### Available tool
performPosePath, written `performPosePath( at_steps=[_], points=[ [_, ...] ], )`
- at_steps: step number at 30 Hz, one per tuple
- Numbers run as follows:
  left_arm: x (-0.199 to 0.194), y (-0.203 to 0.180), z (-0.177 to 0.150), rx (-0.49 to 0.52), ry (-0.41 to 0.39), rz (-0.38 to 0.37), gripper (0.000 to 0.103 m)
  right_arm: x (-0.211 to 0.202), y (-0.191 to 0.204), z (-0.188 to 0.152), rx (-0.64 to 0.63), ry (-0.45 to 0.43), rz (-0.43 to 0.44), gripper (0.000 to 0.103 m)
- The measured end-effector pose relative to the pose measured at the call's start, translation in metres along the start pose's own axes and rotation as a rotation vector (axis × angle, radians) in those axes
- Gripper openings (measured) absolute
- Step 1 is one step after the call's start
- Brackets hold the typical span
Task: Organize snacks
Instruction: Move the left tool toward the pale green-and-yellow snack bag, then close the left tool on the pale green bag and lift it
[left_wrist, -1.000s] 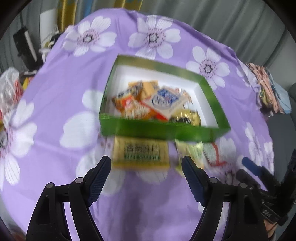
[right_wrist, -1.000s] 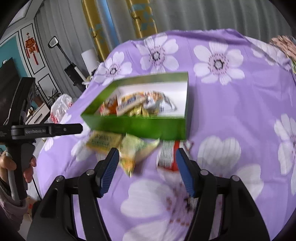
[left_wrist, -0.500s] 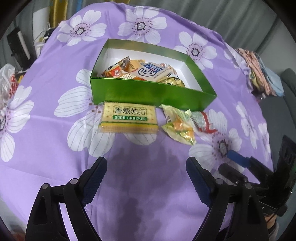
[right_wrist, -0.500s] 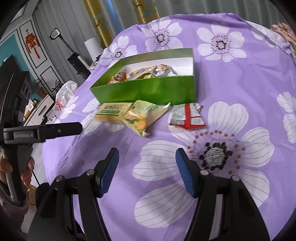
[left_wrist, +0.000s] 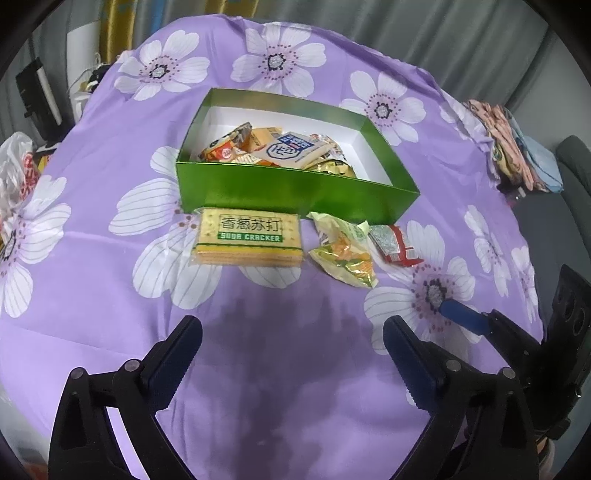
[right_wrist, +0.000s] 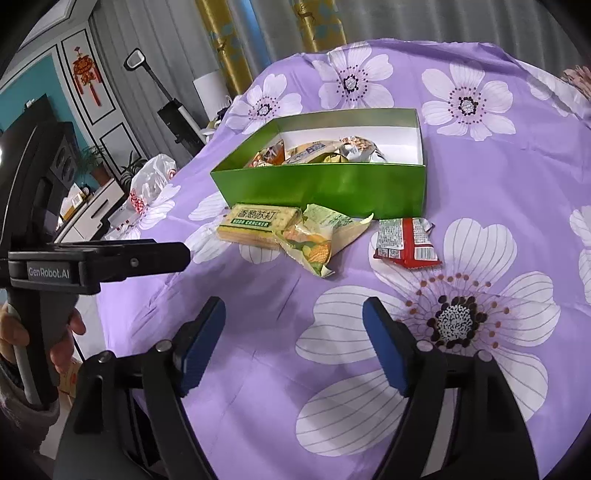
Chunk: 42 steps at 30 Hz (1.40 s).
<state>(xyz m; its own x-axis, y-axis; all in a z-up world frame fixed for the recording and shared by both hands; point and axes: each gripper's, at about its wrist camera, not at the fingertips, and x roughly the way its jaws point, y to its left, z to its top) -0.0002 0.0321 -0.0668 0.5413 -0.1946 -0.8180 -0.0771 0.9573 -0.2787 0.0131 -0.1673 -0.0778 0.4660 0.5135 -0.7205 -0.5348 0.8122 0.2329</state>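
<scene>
Left gripper (left_wrist: 291, 343): jaws are wide apart and hold nothing; it hovers over bare purple cloth, well short of the snacks.
Right gripper (right_wrist: 293, 325): jaws are also wide apart and empty; under them lies only cloth with a white flower print.
Soda cracker pack (left_wrist: 248, 236): lies flat, its far long edge touching the near wall of the box; in the left wrist view it is straight ahead, a little left of the middle line between the jaws.
Yellow-green corn snack bag (left_wrist: 345, 254): crumpled, just beside the cracker pack on its right; in the right wrist view (right_wrist: 319, 236) it overlaps the right end of the cracker pack and is ahead of the left jaw.
Red snack packet (right_wrist: 406, 238): lies apart from the corn bag, near the right corner of the box, ahead of the right jaw.
Green box (left_wrist: 295, 190): open on top, white inside; several packets are heaped in its left and middle part, while white floor shows on its right side.
Tablecloth (left_wrist: 110, 280): purple with white flowers; a wide bare strip lies between the jaws and the three loose snacks.
Table edges: the cloth falls away on the left and right; a white plastic bag (right_wrist: 153, 182) lies at the left edge.
Neighbour: the left gripper's body stands at the left side of the right wrist view, well apart from the snacks.
</scene>
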Motion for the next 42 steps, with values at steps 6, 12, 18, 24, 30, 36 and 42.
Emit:
performPosePath(
  at_steps=[6,12,18,24,30,36,42],
  points=[
    [0.003,-0.001,0.000,0.006,-0.005,-0.024,0.098,0.008,-0.004,-0.003,0.026,0.018,0.007,0.078],
    [0.016,0.014,-0.004,-0.055,0.022,-0.089,0.098,0.018,-0.006,-0.006,0.047,0.030,0.037,0.078],
    [0.024,0.013,-0.001,-0.035,0.010,-0.084,0.098,0.030,-0.014,-0.004,0.054,0.040,0.030,0.078],
    [0.034,0.001,0.015,0.033,-0.014,-0.098,0.098,0.043,-0.019,0.004,0.053,0.038,0.030,0.076],
    [0.052,-0.015,0.033,0.094,-0.020,-0.100,0.098,0.058,-0.020,0.017,0.035,0.046,0.042,0.068],
    [0.069,-0.030,0.046,0.145,-0.010,-0.127,0.097,0.074,-0.025,0.027,0.043,0.060,0.044,0.063],
    [0.086,-0.036,0.054,0.172,0.033,-0.190,0.089,0.087,-0.030,0.030,0.059,0.087,0.070,0.055]
  ],
)
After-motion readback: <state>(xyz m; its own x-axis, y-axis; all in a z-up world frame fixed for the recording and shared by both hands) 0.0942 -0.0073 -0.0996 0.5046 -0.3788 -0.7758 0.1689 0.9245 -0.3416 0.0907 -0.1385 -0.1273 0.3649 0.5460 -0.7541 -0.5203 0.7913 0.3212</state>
